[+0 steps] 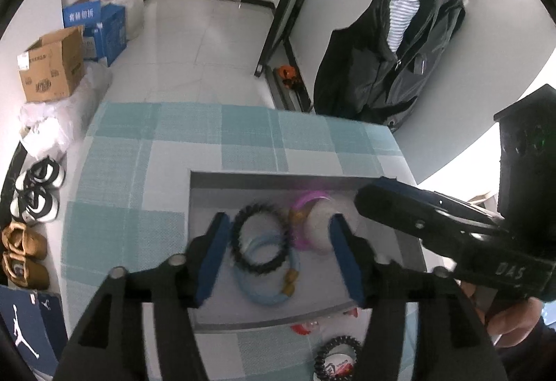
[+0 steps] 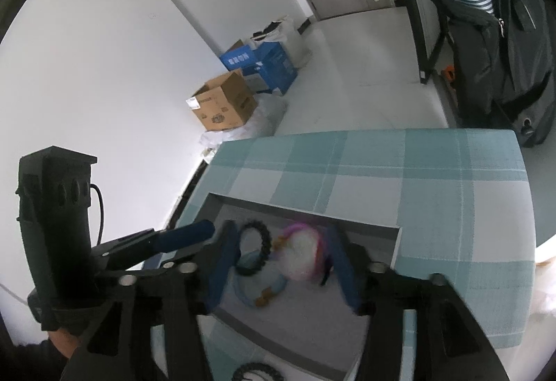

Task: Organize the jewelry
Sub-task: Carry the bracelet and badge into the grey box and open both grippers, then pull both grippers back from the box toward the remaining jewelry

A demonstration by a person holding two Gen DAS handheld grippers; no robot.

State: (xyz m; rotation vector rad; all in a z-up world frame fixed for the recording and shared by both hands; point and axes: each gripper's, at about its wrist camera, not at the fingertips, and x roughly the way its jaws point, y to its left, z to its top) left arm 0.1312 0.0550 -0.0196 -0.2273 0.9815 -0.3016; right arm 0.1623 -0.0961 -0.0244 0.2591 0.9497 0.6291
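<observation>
A shallow grey tray (image 1: 278, 180) (image 2: 305, 336) lies on the teal checked tablecloth. In it lie a black beaded bracelet (image 1: 259, 240) (image 2: 259, 242), a light blue bracelet (image 1: 267, 290) (image 2: 274, 287) with amber beads, and a pink ring on a white fluffy ball (image 1: 312, 224) (image 2: 302, 256), which is blurred. My left gripper (image 1: 278, 224) (image 2: 205, 228) hangs open over the black bracelet without touching it. My right gripper (image 2: 281, 235) (image 1: 368, 197) is open too, with the pink and white piece between its fingers but not pressed.
A black spiral ring (image 1: 335, 353) (image 2: 255, 372) and a small red piece (image 1: 305, 327) lie on the cloth in front of the tray. On the floor are a cardboard box (image 1: 52, 68), blue boxes (image 1: 100, 26) and shoes (image 1: 34, 193). A dark jacket (image 1: 392, 51) hangs right.
</observation>
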